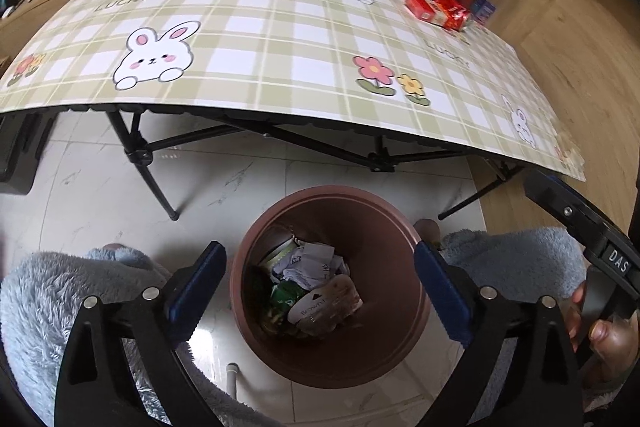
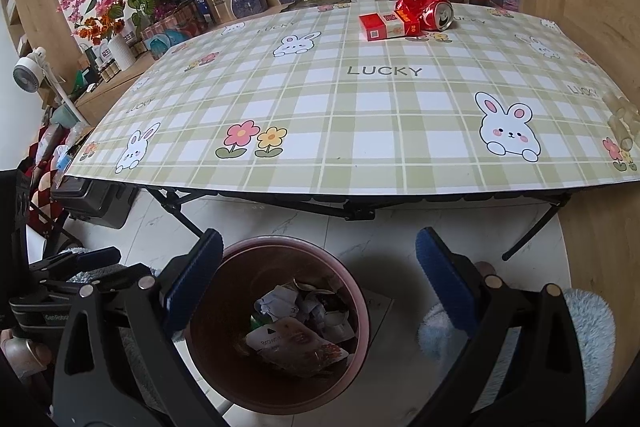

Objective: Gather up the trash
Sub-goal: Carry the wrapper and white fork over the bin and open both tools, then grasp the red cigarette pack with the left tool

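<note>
Both grippers, left gripper (image 1: 320,275) and right gripper (image 2: 318,273), hang wide open and empty over the bin (image 1: 384,331); crushed can (image 2: 426,11) and 2 red packs (image 2: 386,25) sit far-right on the table (image 2: 360,115)

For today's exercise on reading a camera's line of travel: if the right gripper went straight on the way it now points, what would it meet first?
Probably the checked tablecloth on the folding table: the open right gripper looks along it. The brown trash bin sits lower, below that line. Depth is uncertain.

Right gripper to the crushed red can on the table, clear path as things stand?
Probably yes. The right gripper is open and empty above the bin; bare tablecloth lies between it and the can. Only the red box touches the can's left side.
</note>
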A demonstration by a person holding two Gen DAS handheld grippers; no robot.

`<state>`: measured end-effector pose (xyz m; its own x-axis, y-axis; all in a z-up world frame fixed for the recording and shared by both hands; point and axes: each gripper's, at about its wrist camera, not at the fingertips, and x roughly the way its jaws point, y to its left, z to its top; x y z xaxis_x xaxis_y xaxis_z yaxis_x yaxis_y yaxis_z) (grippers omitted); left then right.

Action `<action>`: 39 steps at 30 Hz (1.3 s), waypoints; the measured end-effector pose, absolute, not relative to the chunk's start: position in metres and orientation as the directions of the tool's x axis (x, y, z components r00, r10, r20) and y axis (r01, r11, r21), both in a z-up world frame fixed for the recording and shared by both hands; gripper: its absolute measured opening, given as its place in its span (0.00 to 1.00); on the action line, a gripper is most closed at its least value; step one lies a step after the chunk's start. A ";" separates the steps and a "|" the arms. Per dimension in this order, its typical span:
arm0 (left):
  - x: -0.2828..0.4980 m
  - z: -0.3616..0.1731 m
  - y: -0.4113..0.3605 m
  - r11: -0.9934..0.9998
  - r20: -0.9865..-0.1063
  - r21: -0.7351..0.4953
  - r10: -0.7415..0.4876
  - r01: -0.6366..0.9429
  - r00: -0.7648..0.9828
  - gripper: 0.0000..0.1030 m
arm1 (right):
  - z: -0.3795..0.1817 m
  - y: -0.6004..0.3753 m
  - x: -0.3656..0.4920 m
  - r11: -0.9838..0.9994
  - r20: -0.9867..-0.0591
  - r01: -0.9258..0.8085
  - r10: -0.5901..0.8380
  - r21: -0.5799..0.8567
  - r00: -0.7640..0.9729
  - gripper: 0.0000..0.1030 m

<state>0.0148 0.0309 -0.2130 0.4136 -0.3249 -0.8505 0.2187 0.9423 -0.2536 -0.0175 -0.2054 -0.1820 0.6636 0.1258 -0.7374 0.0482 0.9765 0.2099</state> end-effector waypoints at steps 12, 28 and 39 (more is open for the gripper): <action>0.033 -0.197 0.043 0.951 -0.816 -0.251 -0.308 0.180 0.488 0.91 | -0.171 -0.228 -0.006 0.965 -0.714 0.061 0.144 0.253 0.686 0.93; 0.149 -0.137 -0.049 0.864 -0.702 -0.175 -0.445 0.472 0.556 0.91 | -0.148 -0.328 0.068 0.952 -0.692 0.186 0.035 0.243 0.721 0.93; 0.298 -0.162 -0.207 0.640 -0.780 0.020 -0.470 0.769 0.412 0.92 | -0.153 -0.378 0.138 0.936 -0.699 0.241 0.007 0.256 0.715 0.93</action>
<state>0.2983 -0.2065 -0.1616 0.4118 -0.4705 -0.7804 0.7685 0.6395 0.0200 0.1384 -0.3780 -0.1534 0.7153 0.0070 -0.6988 0.2408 0.9362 0.2559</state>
